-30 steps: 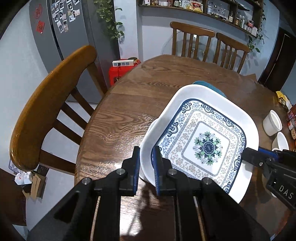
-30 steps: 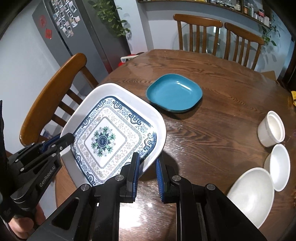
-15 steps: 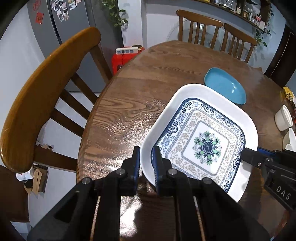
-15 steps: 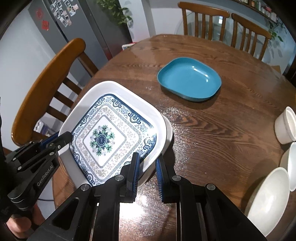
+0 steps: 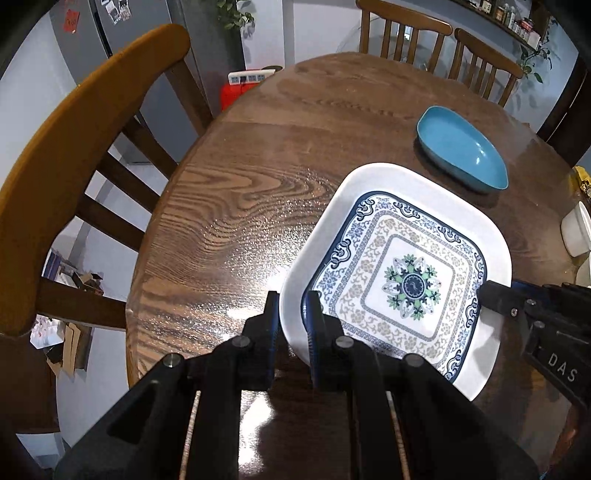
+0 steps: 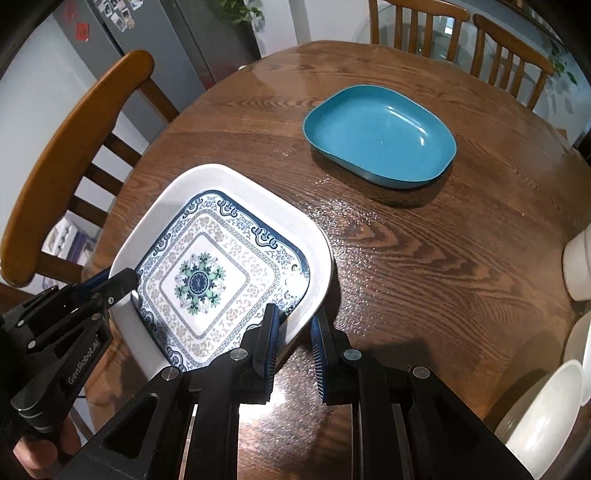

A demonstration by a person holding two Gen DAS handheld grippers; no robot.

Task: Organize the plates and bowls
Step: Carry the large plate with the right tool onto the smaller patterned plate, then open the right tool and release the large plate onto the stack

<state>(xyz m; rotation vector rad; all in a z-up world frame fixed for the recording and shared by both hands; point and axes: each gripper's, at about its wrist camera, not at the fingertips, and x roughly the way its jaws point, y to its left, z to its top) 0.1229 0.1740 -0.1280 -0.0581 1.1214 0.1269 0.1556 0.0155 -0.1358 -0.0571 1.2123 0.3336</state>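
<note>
A square white plate with a blue patterned centre (image 5: 406,273) (image 6: 218,266) hangs low over the round wooden table (image 5: 251,192), close to its near left edge. My left gripper (image 5: 291,314) is shut on the plate's left rim. My right gripper (image 6: 295,325) is shut on the opposite rim, and it shows at the right of the left wrist view too (image 5: 491,295). A teal plate (image 6: 380,134) (image 5: 461,147) lies further back on the table. Whether the patterned plate touches the wood I cannot tell.
White bowls (image 6: 543,413) and a white cup (image 6: 578,266) stand at the table's right edge. A wooden chair (image 5: 74,155) is pushed up on the left, and two more chairs (image 6: 461,33) stand at the far side. A grey fridge (image 6: 147,40) is behind.
Both grippers have come down with the patterned plate, which now sits lower and nearer the wood. The teal plate, hidden behind it in the left wrist view a second ago, now shows fully.
</note>
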